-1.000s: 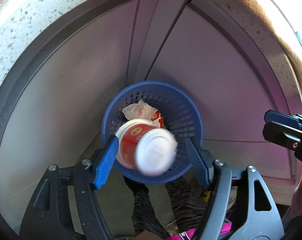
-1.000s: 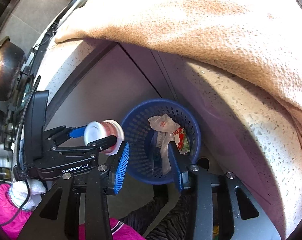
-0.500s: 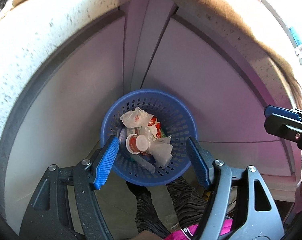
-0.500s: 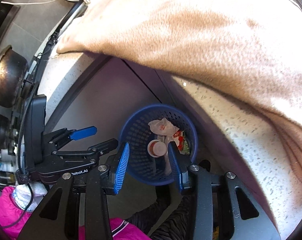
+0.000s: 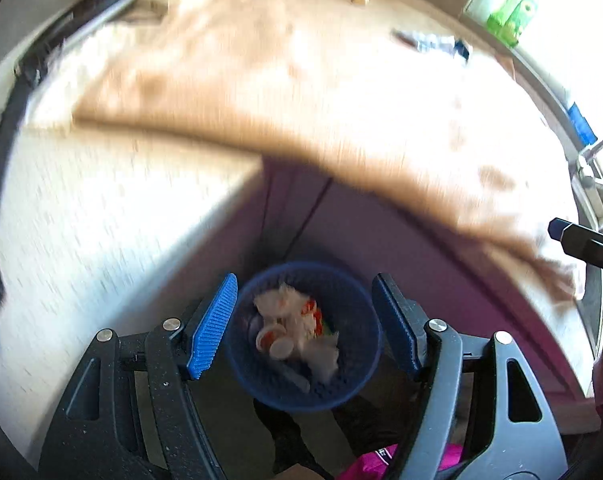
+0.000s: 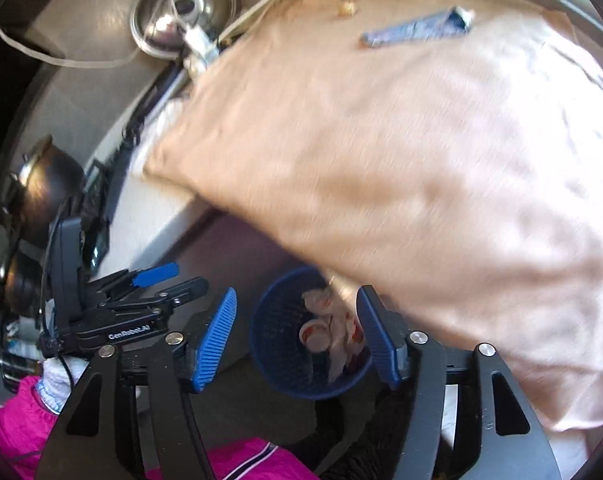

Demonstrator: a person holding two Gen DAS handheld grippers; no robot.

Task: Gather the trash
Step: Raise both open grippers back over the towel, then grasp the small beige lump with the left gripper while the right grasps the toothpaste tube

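A blue mesh waste basket [image 5: 357, 380] stands on the floor below the counter; it also shows in the right wrist view [image 6: 273, 344]. In it lie a red and white cup [image 5: 271, 342] and crumpled white wrappers [image 5: 321, 350]. My left gripper [image 5: 305, 326] is open and empty, well above the basket. My right gripper [image 6: 297, 334] is open and empty too, above the basket. The left gripper shows at the left of the right wrist view [image 6: 163, 280]. A blue wrapper [image 6: 417, 28] lies on the tan cloth [image 6: 401, 160] on the counter.
The tan cloth covers the speckled counter [image 5: 101, 240] and hangs over its edge. A metal lid [image 6: 181, 12], white cords and black pots [image 6: 41, 188] sit at the back left. A green bottle [image 5: 513, 12] stands by the window.
The cup left my left gripper and fell into the basket. Both grippers have since risen and tilted up, so the counter top comes into view. Now the view is blurred by motion.
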